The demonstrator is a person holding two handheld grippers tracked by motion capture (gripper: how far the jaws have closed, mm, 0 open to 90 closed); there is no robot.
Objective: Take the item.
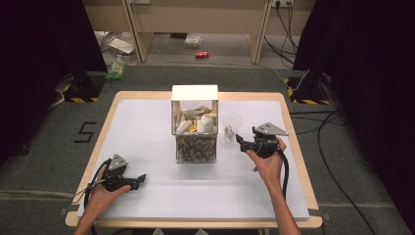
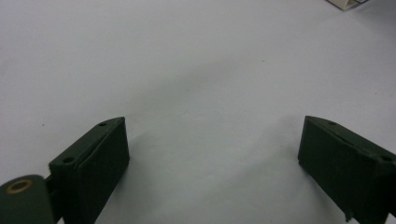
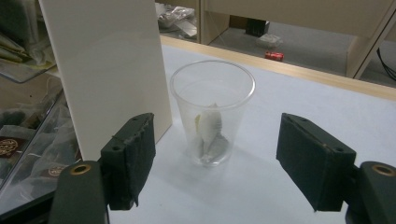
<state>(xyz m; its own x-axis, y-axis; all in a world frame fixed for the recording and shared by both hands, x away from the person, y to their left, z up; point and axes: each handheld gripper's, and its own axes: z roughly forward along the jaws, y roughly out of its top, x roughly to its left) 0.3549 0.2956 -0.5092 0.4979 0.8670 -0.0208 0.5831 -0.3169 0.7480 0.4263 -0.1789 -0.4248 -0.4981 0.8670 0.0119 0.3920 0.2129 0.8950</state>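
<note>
A clear plastic tumbler (image 3: 212,112) with a thin rolled rim stands upright at the centre of the right gripper view, holding a crumpled whitish sachet (image 3: 211,133) leaning against its wall. In the high view the tumbler (image 1: 232,126) sits right of centre on the table, just beside a tall clear-walled storage box with a flat white lid (image 1: 195,123), which is packed with small packets and wrappers. In the right gripper view the box's smooth white side panel (image 3: 112,60) rises at upper left, close to the tumbler.

The right gripper (image 3: 215,161), black and blocky with matte pads, has its jaws spread wide to either side of the tumbler and short of it, gripping nothing; in the high view it (image 1: 241,139) points toward the tumbler from the right. The left gripper (image 1: 141,179) rests low at lower left of the high view, well apart from the box; its jaws (image 2: 212,158) are also wide apart over bare sheet, with nothing between them.

A smooth pale sheet (image 1: 147,127) covers the light wooden table (image 1: 293,142). Around it lies grey carpet (image 1: 44,147), black curtains at both sides, cables at right, and a red can (image 1: 201,54) on the floor at upper centre
</note>
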